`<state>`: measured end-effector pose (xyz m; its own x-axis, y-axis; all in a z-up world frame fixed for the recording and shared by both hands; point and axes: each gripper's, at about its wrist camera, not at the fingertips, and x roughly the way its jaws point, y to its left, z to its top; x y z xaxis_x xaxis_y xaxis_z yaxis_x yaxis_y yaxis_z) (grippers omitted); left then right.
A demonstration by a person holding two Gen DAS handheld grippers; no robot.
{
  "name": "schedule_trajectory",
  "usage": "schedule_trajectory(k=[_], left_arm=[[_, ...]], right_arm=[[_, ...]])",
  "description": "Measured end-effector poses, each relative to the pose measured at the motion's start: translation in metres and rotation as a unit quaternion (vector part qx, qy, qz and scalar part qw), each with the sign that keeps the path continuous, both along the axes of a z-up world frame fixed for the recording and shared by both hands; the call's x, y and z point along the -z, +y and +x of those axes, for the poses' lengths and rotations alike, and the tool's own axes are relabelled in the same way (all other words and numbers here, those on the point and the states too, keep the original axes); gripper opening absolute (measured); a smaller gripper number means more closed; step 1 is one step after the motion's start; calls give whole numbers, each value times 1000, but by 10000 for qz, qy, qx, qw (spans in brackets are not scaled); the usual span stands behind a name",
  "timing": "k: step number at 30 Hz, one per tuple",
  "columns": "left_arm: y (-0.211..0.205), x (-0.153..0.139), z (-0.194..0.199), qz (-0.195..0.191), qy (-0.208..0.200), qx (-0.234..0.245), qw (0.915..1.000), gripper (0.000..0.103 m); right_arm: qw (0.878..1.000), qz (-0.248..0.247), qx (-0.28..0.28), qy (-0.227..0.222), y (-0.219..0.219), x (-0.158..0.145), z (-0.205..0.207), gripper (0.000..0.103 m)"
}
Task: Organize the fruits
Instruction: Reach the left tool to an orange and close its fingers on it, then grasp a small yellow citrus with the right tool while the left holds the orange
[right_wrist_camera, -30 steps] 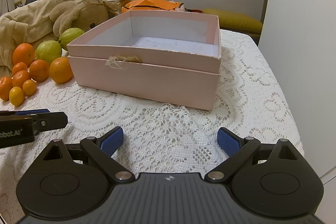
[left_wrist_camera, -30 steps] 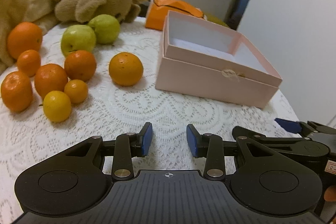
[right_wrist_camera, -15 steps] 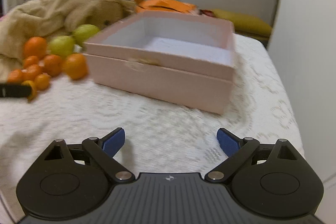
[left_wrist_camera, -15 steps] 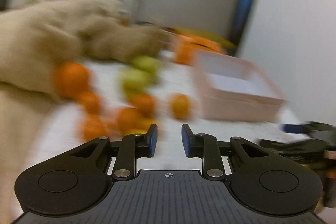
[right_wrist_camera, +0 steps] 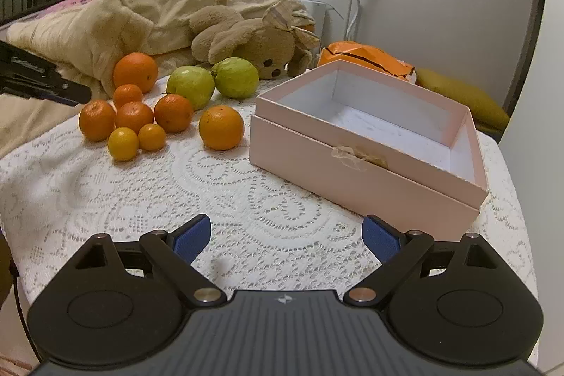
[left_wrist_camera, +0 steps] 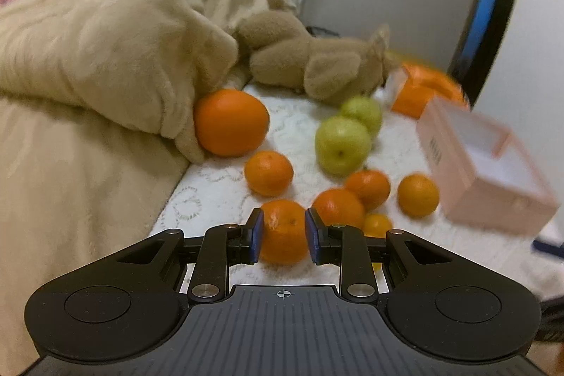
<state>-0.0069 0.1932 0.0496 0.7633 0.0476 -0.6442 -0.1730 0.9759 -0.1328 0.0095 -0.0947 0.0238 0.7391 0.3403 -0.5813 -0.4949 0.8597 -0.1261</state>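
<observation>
Several oranges and mandarins and two green fruits (right_wrist_camera: 190, 86) lie in a cluster on the lace tablecloth (right_wrist_camera: 246, 192), left of an open pink box (right_wrist_camera: 352, 171) with nothing inside. In the left wrist view my left gripper (left_wrist_camera: 281, 221) is shut with nothing in it. A mandarin (left_wrist_camera: 283, 242) shows just beyond its blue pads and still rests on the cloth. The right wrist view shows the left gripper (right_wrist_camera: 70, 90) hovering at the left edge of the fruit cluster. My right gripper (right_wrist_camera: 287, 235) is open over bare cloth in front of the box.
A beige blanket (left_wrist_camera: 105, 41) and a teddy bear (right_wrist_camera: 253, 41) lie behind the fruit, and the largest orange (left_wrist_camera: 231, 122) touches the blanket. An orange bag (right_wrist_camera: 366, 53) sits behind the box. A wall stands close on the right.
My left gripper's jaws narrowed to shut, and it swung left and in toward the fruit cluster. The right gripper shifted and rolled a little and stays open.
</observation>
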Motion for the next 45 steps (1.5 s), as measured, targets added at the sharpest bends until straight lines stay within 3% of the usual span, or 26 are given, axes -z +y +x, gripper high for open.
schedule_trajectory(k=[2, 6, 8, 12, 18, 20, 22, 24, 28, 29, 32, 35, 40, 45], left_arm=[[-10, 5, 2, 341, 35, 116, 9993, 37], [-24, 9, 4, 704, 115, 525, 9961, 63], [-26, 12, 6, 824, 150, 643, 9944, 68], [-14, 15, 14, 845, 193, 329, 9957, 67], [8, 28, 27, 378, 372, 107, 9985, 64], [11, 29, 28, 226, 331, 88, 9992, 63], [14, 27, 24, 71, 175, 121, 9997, 53], [15, 25, 19, -68, 85, 144, 9998, 53], [17, 20, 5, -406, -12, 122, 9991, 53], [16, 18, 2, -447, -29, 114, 9989, 53], [13, 8, -10, -356, -112, 123, 9992, 53], [13, 0, -20, -322, -221, 143, 9991, 53], [20, -5, -30, -418, -310, 106, 9986, 53], [26, -1, -31, -518, -287, 45, 9982, 53]], right_arm=[[10000, -3, 0, 33, 1, 1, 0, 93], [9999, 74, 34, 136, -1, 2, 2, 93], [9999, 77, 35, 136, -1, 3, 2, 93], [9999, 42, -7, 142, 1, 3, 1, 93], [9997, -149, -172, 43, 7, 3, -4, 93], [9996, -183, -228, 31, 10, 3, -4, 92], [9993, -192, -311, 10, 13, 3, -5, 90], [9988, -233, -431, -64, 19, 1, -8, 88], [9962, -397, -702, -317, 38, -3, -12, 72], [9954, -407, -802, -318, 44, -4, -12, 63], [9921, -297, -1215, -98, 64, -6, -6, 49], [9866, -114, -1627, 86, 88, -6, -1, 40], [9804, -250, -1950, -108, 131, -2, 2, 40], [9750, -726, -2060, -412, 161, 8, -1, 38]])
